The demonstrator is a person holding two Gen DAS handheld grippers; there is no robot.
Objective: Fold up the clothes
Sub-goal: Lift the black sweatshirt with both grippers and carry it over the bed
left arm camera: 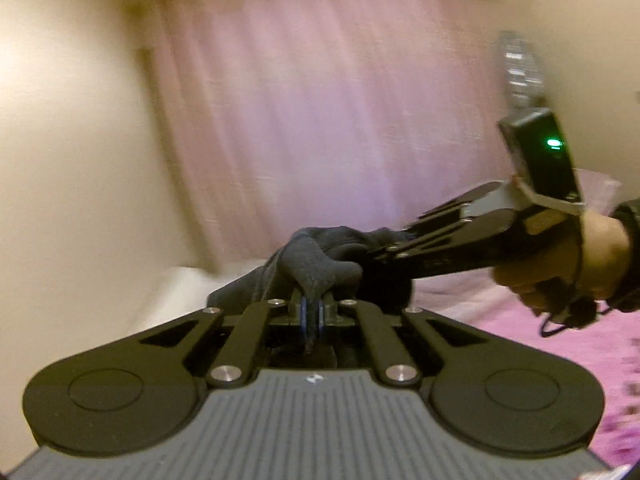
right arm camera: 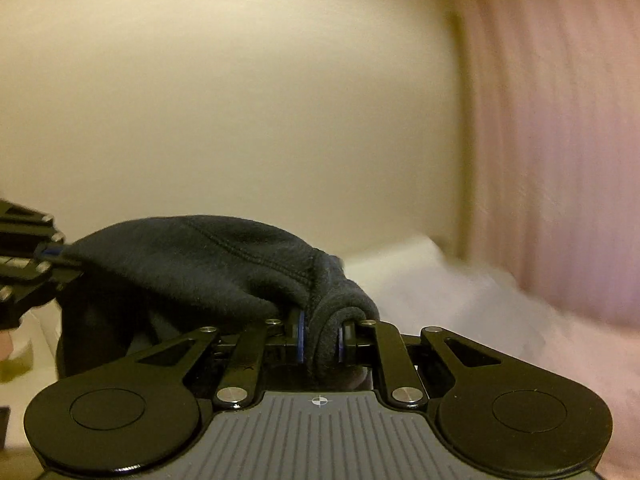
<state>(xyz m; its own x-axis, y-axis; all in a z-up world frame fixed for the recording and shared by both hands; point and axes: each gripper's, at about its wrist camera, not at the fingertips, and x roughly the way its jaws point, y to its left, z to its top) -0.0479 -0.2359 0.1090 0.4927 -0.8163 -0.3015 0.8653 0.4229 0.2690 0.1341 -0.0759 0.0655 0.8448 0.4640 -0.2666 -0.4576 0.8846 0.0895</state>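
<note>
Now dark garment (right arm camera: 192,264) spans both tongs.

the left wrist view looks forward from just behind its own left gripper (left arm camera: 313,316), very near the closed fingers, facing a pink curtain (left arm camera: 320,100) and a cream wall (left arm camera: 60,140), tilted somewhat. the right gripper (left arm camera: 376,258) reaches in from that view's right side, held by a hand (left arm camera: 560,264). the right wrist view sits just behind its own fingers too, aimed mostly at the cream wall, with the curtain at its right edge. both views share the dark garment (right arm camera: 208,264), the curtain, the wall and each other's gripper; the left one shows at the right view's left edge.
</note>
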